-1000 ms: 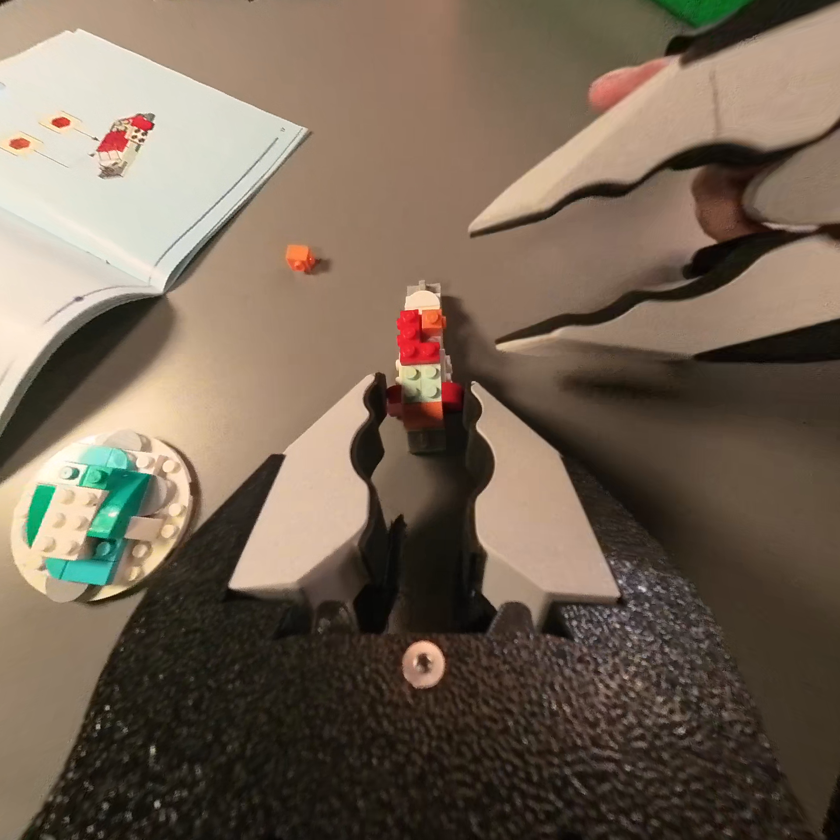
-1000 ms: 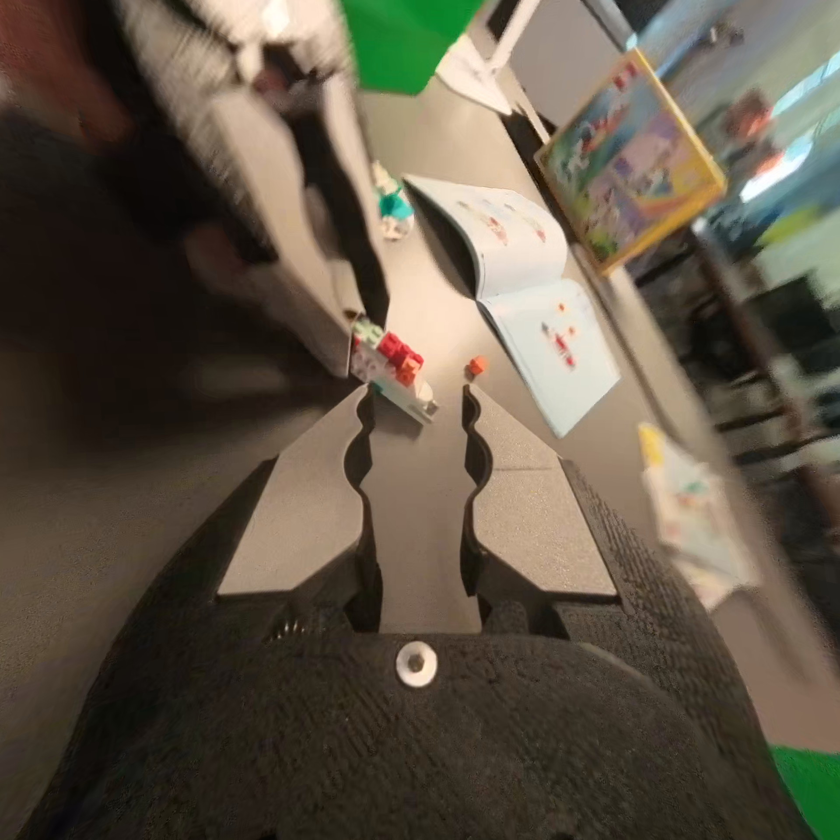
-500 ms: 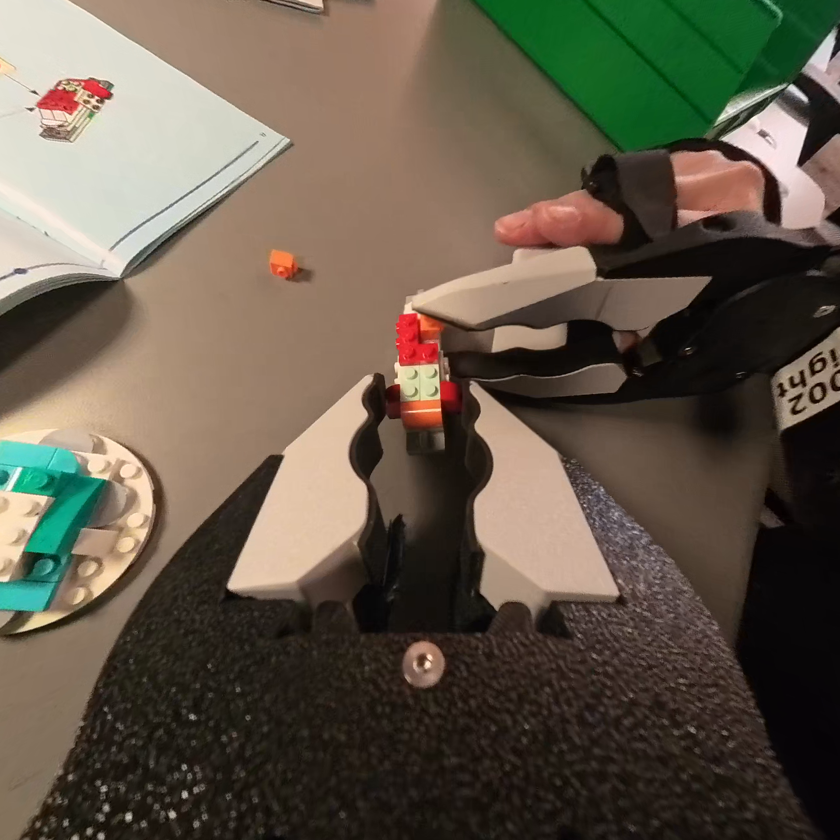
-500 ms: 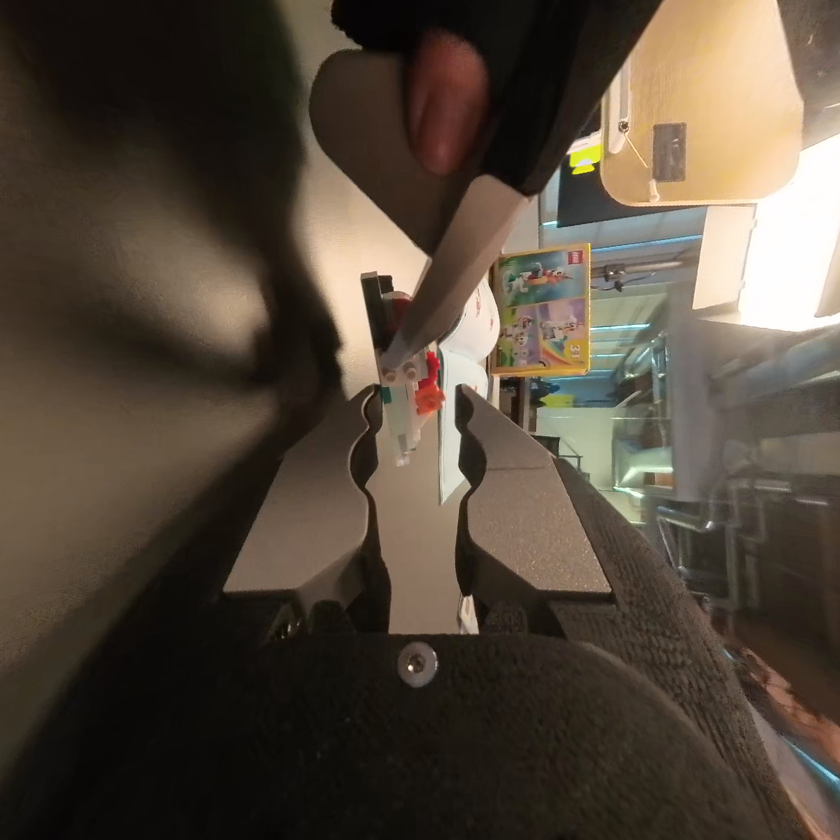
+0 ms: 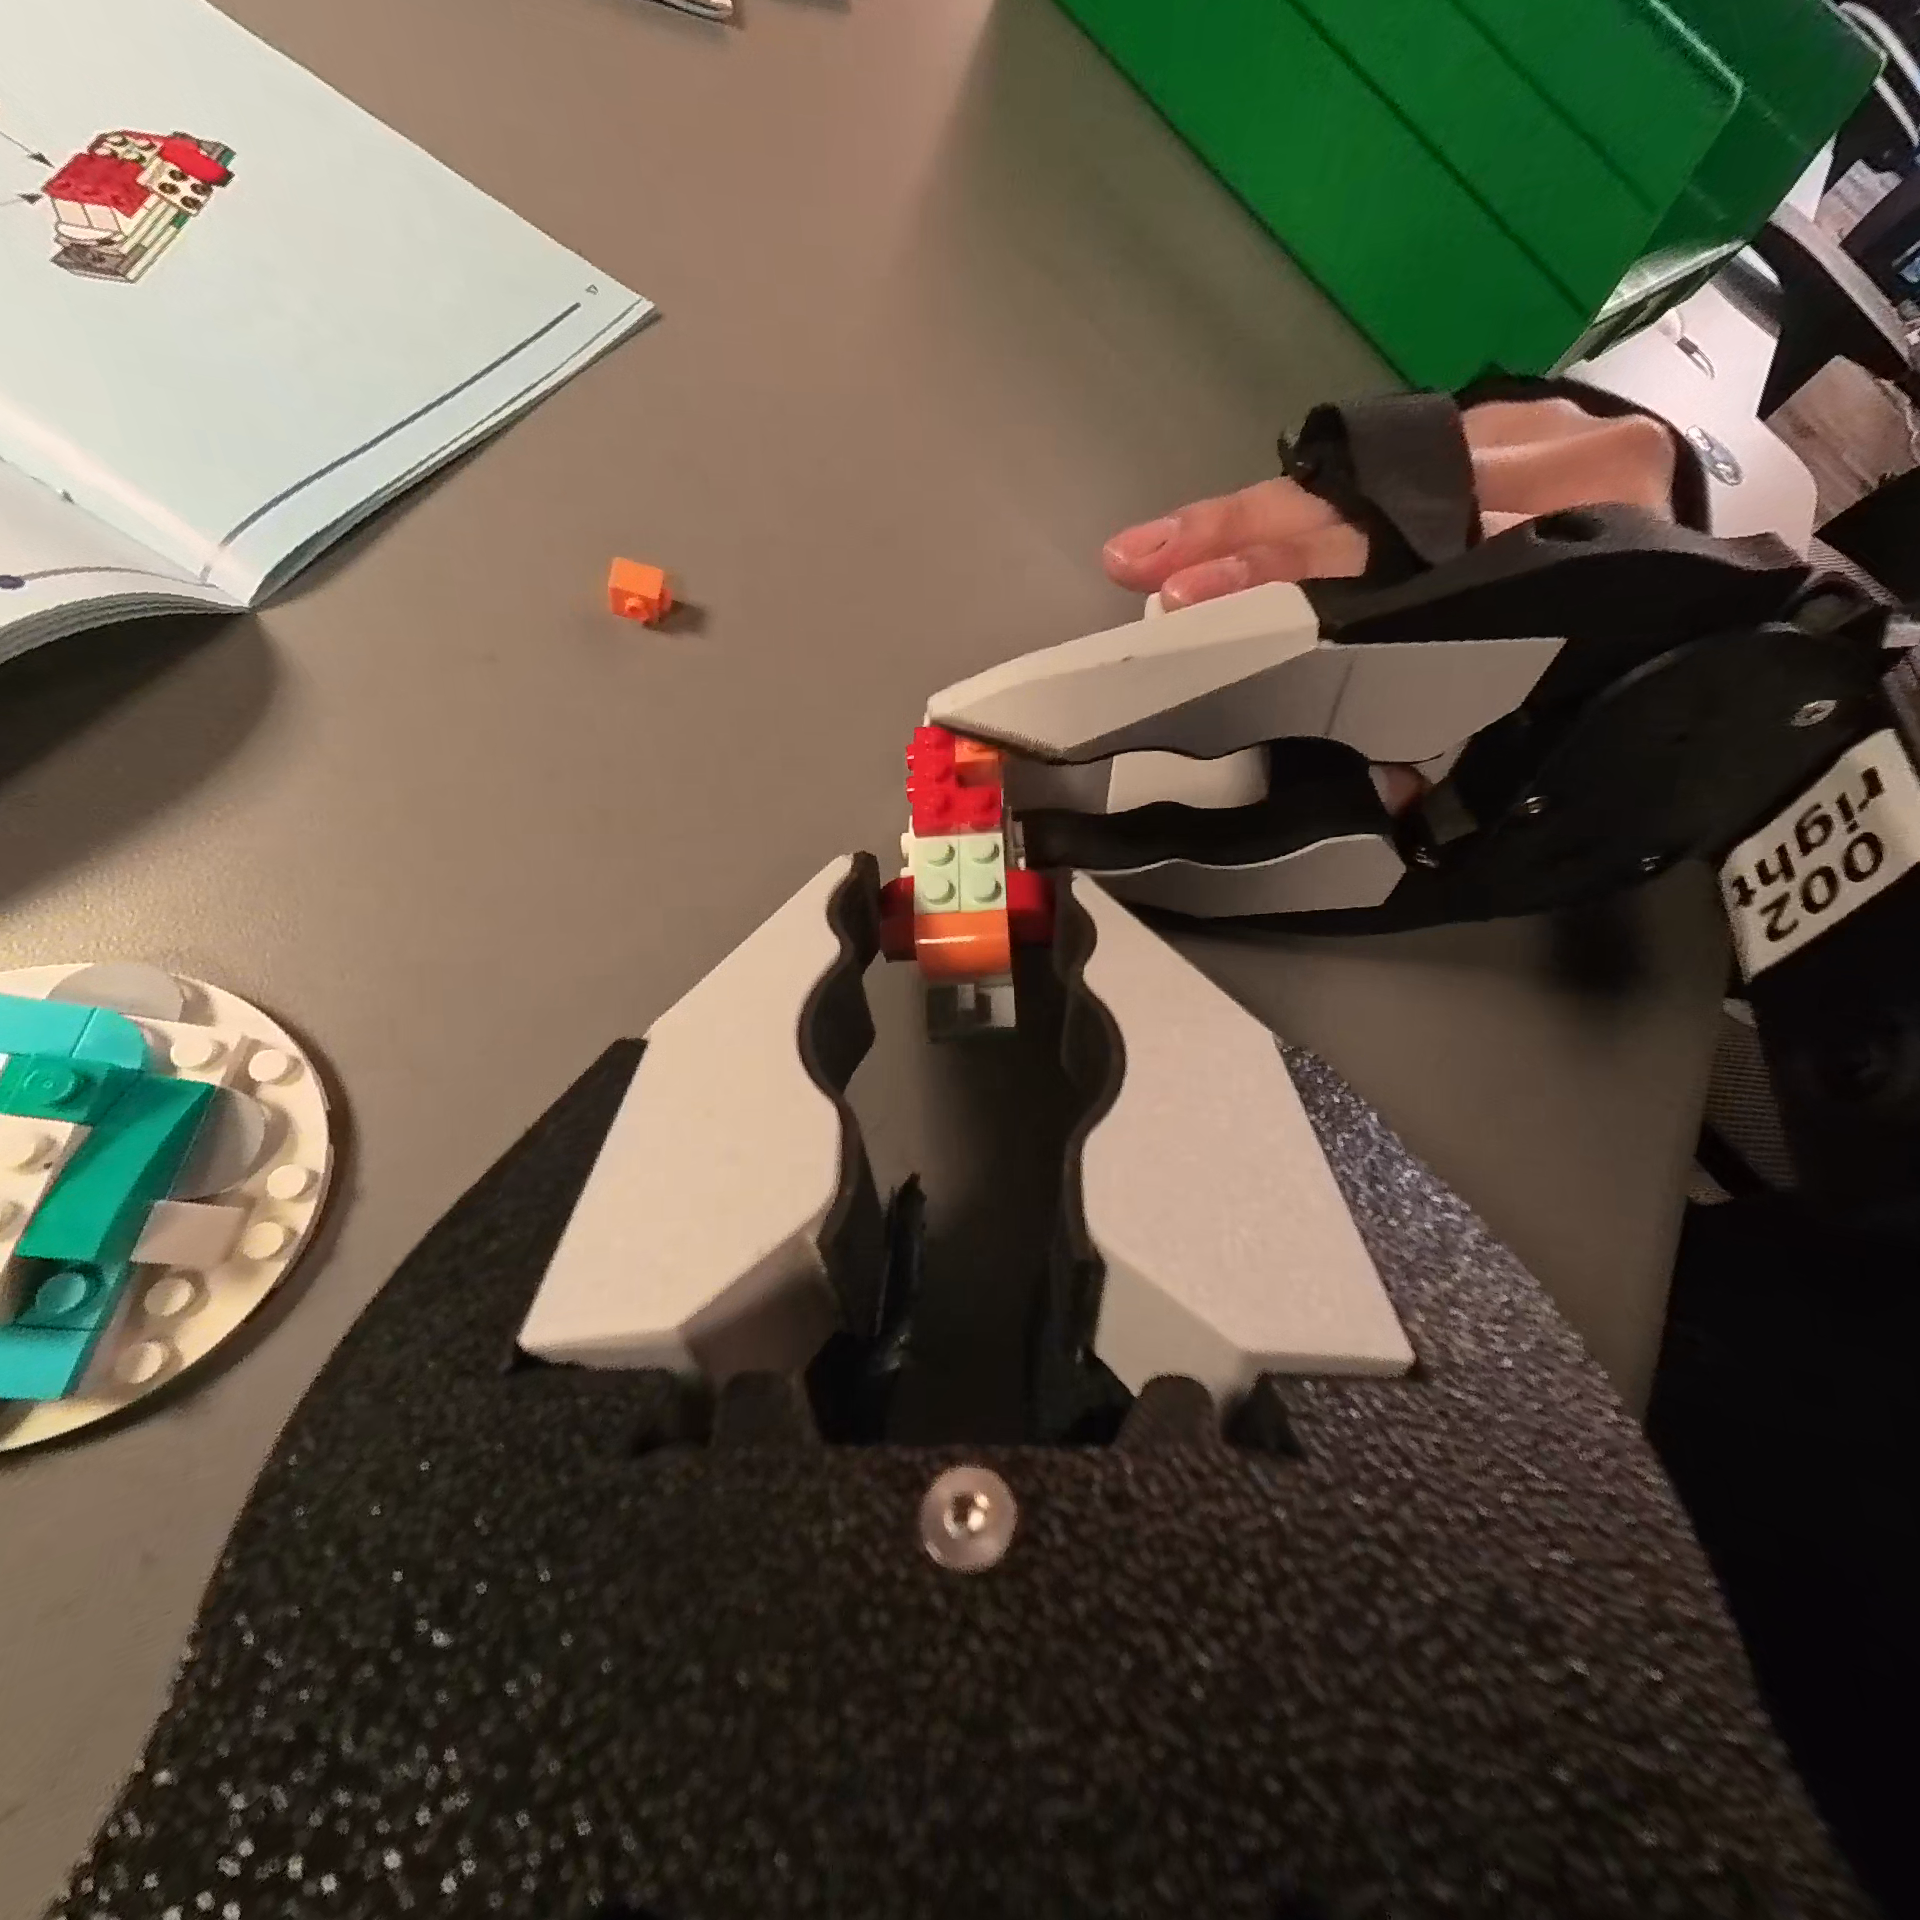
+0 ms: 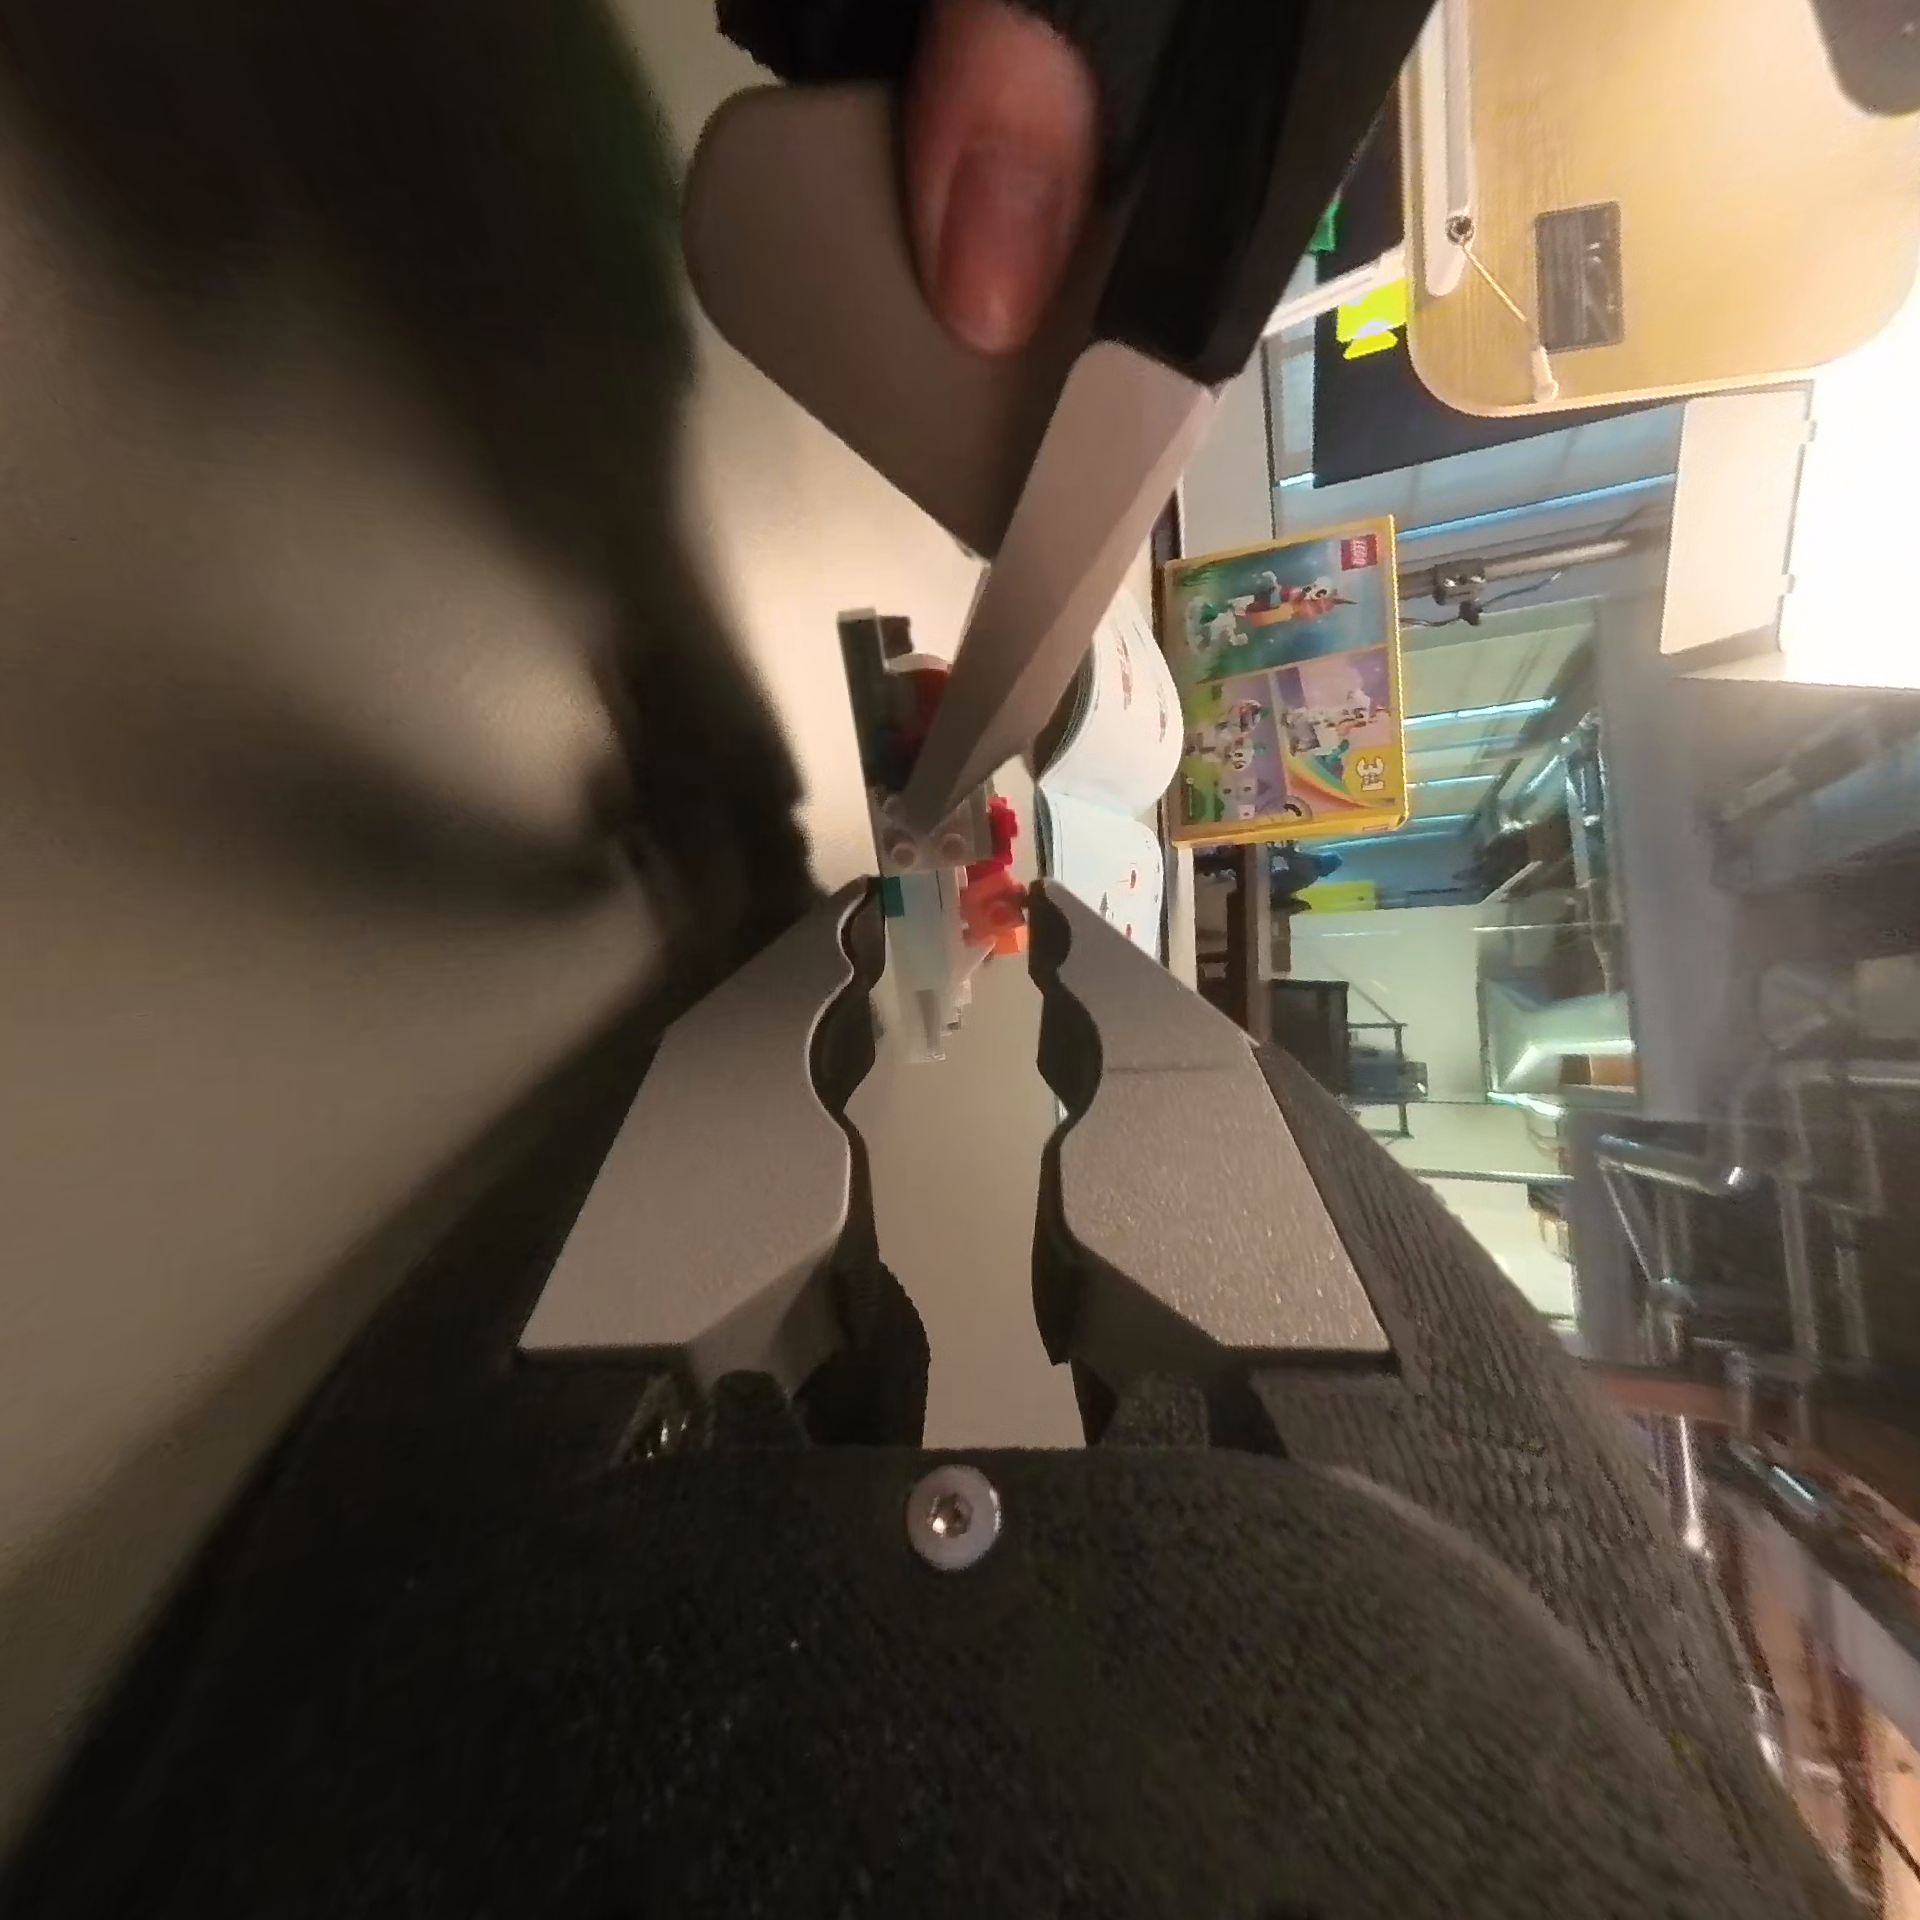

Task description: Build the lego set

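Observation:
A small lego model [image 5: 961,883] of red, pale green and orange bricks is held between the tips of my left gripper [image 5: 966,909], which is shut on its red side pieces. My right gripper [image 5: 987,774] comes in from the right, rolled on its side. Its upper finger lies on the top red and orange bricks at the model's far end, and its lower finger is against the underside. In the right wrist view the model [image 6: 925,966] sits between my right gripper's tips [image 6: 951,904], touching both. A left gripper finger [image 6: 1039,582] reaches down onto it. A loose orange brick [image 5: 637,589] lies on the table.
An open instruction booklet [image 5: 260,343] lies at the far left. A round white plate with teal bricks [image 5: 249,1174] sits at the left. Green bins [image 5: 1455,156] stand at the back right. The grey table [image 5: 831,364] shows between them. A lego box [image 6: 1283,686] stands beyond. The tips of both grippers are at nearly the same place.
My right gripper swung in from the upper right, rolled onto its side and closed on the model's far end. My left gripper kept hold of the model throughout.

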Demonstrator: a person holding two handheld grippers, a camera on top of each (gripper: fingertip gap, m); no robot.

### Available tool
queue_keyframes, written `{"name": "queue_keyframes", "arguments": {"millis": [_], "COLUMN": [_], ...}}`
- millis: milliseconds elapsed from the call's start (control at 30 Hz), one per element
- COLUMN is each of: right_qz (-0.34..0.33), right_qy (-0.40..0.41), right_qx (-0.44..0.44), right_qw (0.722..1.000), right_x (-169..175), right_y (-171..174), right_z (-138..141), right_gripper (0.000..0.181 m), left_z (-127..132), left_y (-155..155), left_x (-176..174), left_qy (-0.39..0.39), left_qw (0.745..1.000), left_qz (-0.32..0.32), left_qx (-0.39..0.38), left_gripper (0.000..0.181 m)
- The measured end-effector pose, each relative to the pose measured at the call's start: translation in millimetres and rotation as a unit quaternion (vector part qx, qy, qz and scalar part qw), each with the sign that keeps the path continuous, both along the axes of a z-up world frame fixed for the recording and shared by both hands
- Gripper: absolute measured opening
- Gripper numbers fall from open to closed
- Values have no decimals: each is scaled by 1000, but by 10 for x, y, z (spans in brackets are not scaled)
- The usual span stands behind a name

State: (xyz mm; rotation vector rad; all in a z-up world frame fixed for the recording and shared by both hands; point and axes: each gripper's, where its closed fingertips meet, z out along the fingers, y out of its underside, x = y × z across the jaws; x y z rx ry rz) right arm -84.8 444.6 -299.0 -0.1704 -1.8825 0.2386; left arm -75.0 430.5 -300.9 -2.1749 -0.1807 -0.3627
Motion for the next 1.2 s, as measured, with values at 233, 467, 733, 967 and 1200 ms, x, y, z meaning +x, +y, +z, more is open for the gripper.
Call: {"name": "queue_keyframes", "arguments": {"millis": [233, 467, 733, 967, 1200], "right_qz": [-6, -14, -29, -23, -24], "right_qy": [-10, -11, -23, -28, -24], "right_qx": [-19, -33, -79, -65, -73], "right_qw": [1000, 999, 996, 997, 997], "right_x": [10, 9, 2, 11, 12], "right_y": [4, 2, 18, 19, 21], "right_z": [-23, -26, -13, -25, -34], "right_gripper": [26, 25, 26, 27, 24], "left_z": [-20, -10, 24, -5, -5], "left_y": [-5, 0, 10, 3, 4], "left_x": [14, 10, 1, 18, 15], "left_qy": [-20, -15, -23, -33, -31], "left_qw": [1000, 1000, 1000, 999, 999], "left_qz": [-1, 0, 3, 0, 0], "left_qx": [2, 3, 13, 10, 11], "left_gripper": [31, 31, 31, 31, 31]}}
